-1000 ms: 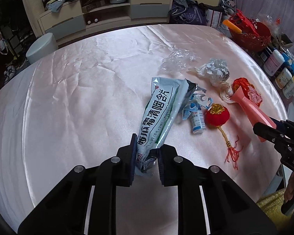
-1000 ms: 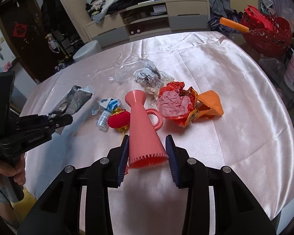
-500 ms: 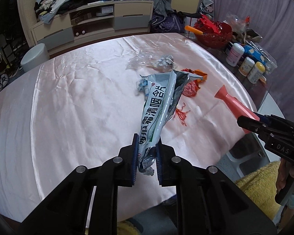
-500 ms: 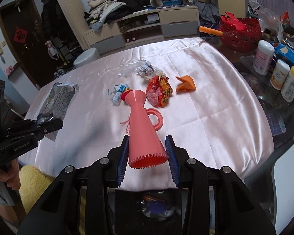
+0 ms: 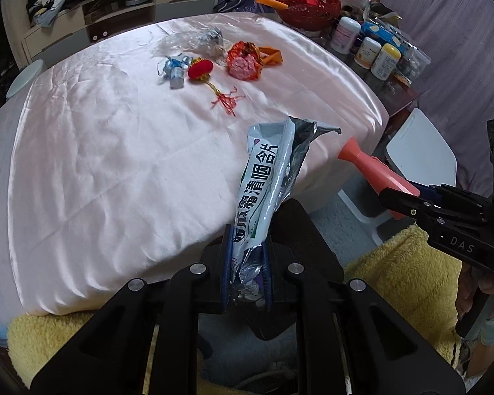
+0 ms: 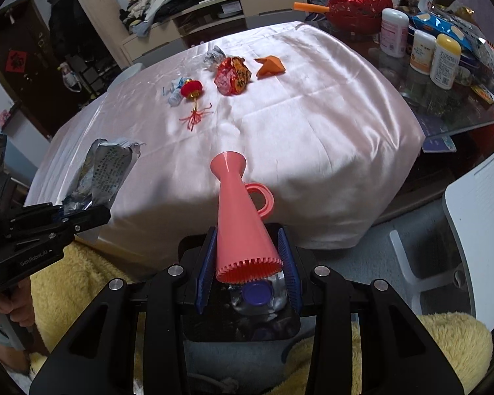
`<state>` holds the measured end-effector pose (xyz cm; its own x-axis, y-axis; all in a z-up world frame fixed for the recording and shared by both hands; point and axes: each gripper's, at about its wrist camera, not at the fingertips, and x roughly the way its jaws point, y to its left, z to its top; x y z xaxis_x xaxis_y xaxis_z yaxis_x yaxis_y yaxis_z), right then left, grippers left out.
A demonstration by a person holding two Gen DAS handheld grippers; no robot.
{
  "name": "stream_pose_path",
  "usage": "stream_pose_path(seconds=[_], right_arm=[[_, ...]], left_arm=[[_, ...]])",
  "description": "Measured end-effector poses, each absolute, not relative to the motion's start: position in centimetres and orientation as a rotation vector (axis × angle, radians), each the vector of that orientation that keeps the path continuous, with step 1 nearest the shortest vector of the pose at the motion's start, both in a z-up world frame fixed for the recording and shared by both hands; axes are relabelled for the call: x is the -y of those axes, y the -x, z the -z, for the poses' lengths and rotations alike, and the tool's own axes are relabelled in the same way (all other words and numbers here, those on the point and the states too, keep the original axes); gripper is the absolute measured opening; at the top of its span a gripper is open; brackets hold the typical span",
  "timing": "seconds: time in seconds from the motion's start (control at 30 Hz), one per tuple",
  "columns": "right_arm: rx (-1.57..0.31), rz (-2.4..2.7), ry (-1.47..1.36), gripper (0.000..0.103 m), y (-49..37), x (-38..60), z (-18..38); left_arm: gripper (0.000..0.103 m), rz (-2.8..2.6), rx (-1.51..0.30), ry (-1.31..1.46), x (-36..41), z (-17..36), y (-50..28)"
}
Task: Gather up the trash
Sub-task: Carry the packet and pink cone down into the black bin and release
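Left wrist view: the left gripper (image 5: 247, 271) is closed on the crumpled lower end of a silver-and-white lozenge packet (image 5: 266, 181), which rises tilted to the right, its torn mouth above the near edge of the pink satin tablecloth (image 5: 115, 151). The gripper sits off the table, over a yellow fleece blanket (image 5: 405, 273) and a dark bin (image 5: 293, 223) whose inside is hidden behind the fingers. Well apart, at the far side of the cloth, lie a small white bottle (image 5: 176, 77), a red lantern ornament (image 5: 201, 69) with tassel, a crumpled red wrapper (image 5: 245, 62), an orange scrap (image 5: 271, 57) and clear plastic film (image 5: 184, 39); the cloth between is bare. At the right the right gripper (image 5: 408, 197) grips a pink funnel-shaped cup (image 5: 372, 168); its fingertips are partly hidden by the cup. A white chair (image 5: 418, 151) stands beside the table's corner.

Right wrist view: the right gripper (image 6: 248, 263) is clamped on the toothed wide base of the pink cup (image 6: 240, 210), narrow mouth pointing at the table edge, ring handle to the right. Only here, the bin's contents show: a crushed clear bottle with purple cap (image 6: 257, 296) directly beneath the cup. The left gripper (image 6: 82, 215) at left holds the packet (image 6: 105, 171), showing its printed back. Jars (image 6: 444, 62) crowd the glass side table on the right.
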<state>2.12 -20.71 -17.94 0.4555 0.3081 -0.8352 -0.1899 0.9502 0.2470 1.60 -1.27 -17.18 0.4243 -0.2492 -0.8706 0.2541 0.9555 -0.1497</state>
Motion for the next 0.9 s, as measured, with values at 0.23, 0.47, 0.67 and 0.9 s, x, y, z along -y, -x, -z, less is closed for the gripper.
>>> stream_pose_path(seconds=[0.23,0.47,0.67,0.9], right_arm=[[-1.112,-0.287,-0.13,0.038,0.0,21.0,20.6],[-1.211,-0.275,-0.178,0.038,0.1,21.0,23.7],[-1.265,-0.3,-0.204,0.038,-0.4,20.3,25.5],[-1.29,-0.316,-0.199,0.038,-1.3,19.4,26.1]], left_arm=[[0.014,0.35,-1.192,-0.012,3.5,21.2,0.1],[0.014,0.352,-1.287,-0.017,4.7,25.4,-0.1],[0.014,0.349,-1.341,-0.024,5.0,27.4,-0.7],[0.02,0.359,-1.361,-0.028,5.0,28.0,-1.2]])
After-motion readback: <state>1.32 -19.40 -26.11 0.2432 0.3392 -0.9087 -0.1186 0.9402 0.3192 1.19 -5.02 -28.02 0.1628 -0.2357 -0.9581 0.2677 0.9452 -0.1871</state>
